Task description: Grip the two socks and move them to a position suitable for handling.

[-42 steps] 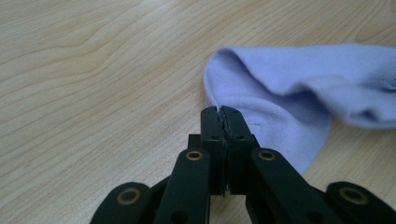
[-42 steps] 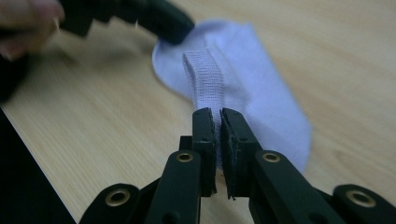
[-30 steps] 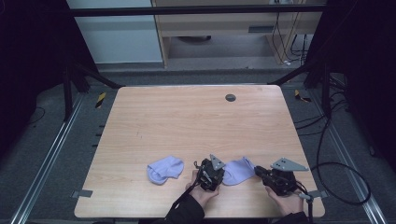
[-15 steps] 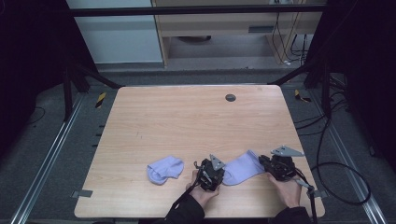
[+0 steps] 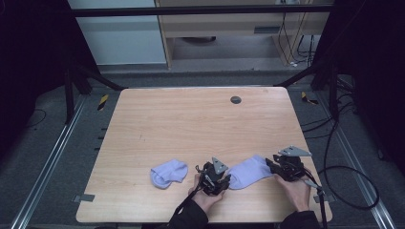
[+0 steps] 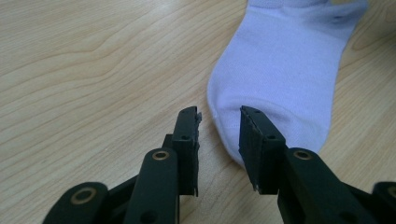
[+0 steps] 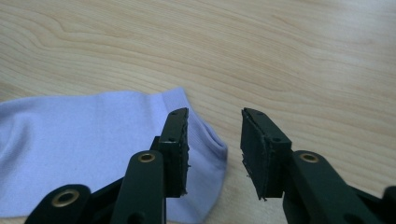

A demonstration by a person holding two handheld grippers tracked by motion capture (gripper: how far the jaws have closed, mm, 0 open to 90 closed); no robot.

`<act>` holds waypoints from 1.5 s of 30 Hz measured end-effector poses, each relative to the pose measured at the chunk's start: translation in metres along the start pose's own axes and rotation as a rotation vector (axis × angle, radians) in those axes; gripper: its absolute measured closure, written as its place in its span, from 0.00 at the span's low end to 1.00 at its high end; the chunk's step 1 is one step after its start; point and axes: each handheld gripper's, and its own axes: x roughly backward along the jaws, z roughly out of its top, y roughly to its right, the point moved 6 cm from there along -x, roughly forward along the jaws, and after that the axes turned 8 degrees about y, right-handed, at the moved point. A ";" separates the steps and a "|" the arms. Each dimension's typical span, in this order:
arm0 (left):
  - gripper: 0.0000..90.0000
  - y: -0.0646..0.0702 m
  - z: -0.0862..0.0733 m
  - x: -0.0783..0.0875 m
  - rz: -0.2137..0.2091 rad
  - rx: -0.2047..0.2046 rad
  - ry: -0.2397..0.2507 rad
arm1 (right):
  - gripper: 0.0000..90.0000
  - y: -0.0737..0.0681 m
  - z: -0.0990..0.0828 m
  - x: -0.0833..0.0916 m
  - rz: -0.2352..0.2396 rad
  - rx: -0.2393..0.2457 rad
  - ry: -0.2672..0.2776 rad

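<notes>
Two lilac socks on surface [image 5: 143,124]: flat sock [image 5: 250,171] between my grippers, crumpled sock [image 5: 167,172] apart. Left gripper [image 6: 219,123], right gripper [image 7: 215,126]: fingers just opened, gripping nothing.

High view looks down across the table [image 5: 191,124]; both gripper views skim it closely, sharing the sock [image 5: 248,171].
</notes>
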 end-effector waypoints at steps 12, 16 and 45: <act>0.91 0.002 -0.003 -0.004 -0.014 0.020 -0.019 | 0.81 0.007 -0.018 -0.012 0.005 -0.030 -0.101; 0.98 0.002 -0.003 -0.005 -0.015 0.024 -0.020 | 0.96 0.004 -0.018 -0.011 0.019 -0.027 -0.103; 0.63 -0.019 0.030 0.006 -0.022 -0.057 0.058 | 0.73 -0.005 -0.004 0.029 0.062 -0.093 0.039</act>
